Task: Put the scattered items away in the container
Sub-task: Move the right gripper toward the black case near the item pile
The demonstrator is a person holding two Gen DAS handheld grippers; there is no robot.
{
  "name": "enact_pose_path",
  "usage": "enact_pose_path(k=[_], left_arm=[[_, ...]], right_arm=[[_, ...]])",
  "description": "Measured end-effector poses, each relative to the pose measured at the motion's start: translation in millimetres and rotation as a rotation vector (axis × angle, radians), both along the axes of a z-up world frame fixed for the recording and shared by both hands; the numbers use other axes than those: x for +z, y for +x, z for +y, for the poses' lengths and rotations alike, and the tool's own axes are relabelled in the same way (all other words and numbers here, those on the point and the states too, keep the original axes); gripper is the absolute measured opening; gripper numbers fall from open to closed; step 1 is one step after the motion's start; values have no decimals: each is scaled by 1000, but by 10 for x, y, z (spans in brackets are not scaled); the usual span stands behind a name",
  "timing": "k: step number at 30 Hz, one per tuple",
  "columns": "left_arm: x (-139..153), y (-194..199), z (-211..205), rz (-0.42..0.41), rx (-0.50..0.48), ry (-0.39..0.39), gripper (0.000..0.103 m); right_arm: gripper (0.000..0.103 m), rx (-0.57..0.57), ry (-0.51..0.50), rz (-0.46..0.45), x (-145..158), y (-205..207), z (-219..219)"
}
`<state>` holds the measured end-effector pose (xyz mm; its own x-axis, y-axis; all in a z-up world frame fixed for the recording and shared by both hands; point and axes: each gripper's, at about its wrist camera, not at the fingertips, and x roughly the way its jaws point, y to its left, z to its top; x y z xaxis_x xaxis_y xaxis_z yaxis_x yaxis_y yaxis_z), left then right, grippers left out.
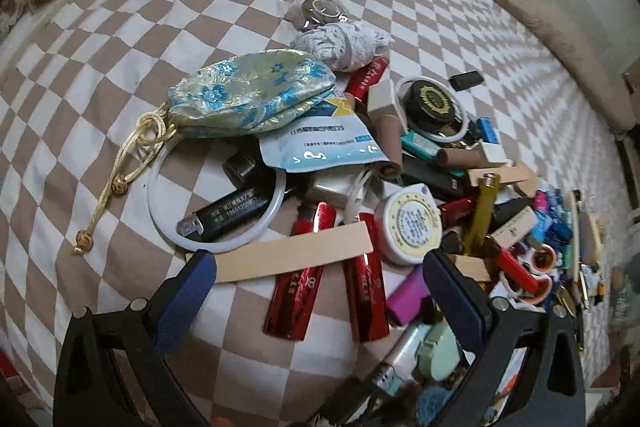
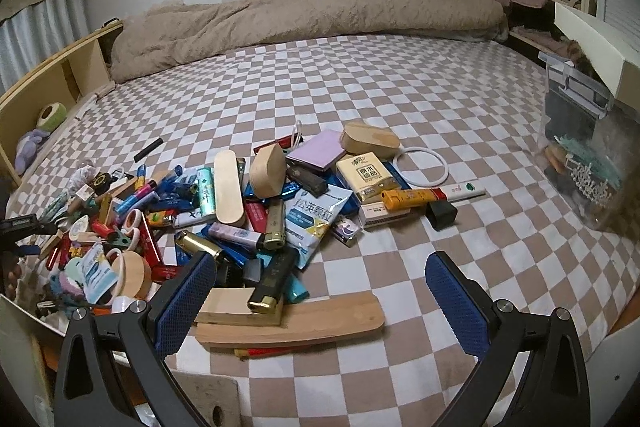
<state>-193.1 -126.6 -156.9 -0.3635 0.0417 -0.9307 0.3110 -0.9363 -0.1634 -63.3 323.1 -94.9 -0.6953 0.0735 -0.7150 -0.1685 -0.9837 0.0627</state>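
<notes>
Both claws are hanging released over the checkered bed (image 2: pixel 400 99), nothing between their pads. The left claw (image 1: pixel 320 267) is hovering at the pile's edge: a pale wooden strip (image 1: pixel 296 253) is lying just ahead of its fingers, two red tubes (image 1: pixel 332 279) running between them, a floral pouch (image 1: pixel 252 95) further ahead to the left. The right claw (image 2: pixel 320 279) is sitting above bare sheet, a curved wooden slat (image 2: pixel 296 323) just below its left pad (image 2: pixel 184 303). The clear container (image 2: pixel 588 163) is standing well off to the right, already holding some things.
</notes>
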Motion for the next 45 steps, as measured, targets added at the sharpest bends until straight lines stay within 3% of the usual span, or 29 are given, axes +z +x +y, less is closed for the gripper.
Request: enact_pose_path(k=[5, 8, 17, 22, 34, 39, 45], left_arm=[[11, 77, -180, -23, 91, -34, 103], [-62, 111, -301, -58, 122, -9, 103], [-145, -15, -87, -68, 90, -13, 103], [-187, -46, -56, -87, 92, -57, 103], [-145, 107, -114, -23, 65, -54, 100], [-83, 263, -227, 9, 59, -32, 100], [52, 386, -227, 62, 50, -4, 100]], right_arm=[[103, -17, -2, -8, -23, -9, 67], [103, -28, -9, -11, -33, -10, 110], [103, -40, -18, -20, -60, -22, 173], [103, -43, -19, -32, -94, -27, 193], [103, -30, -63, -72, -300, -76, 326], [103, 48, -3, -122, -488, -136, 206], [103, 93, -84, -153, -604, -282, 112]])
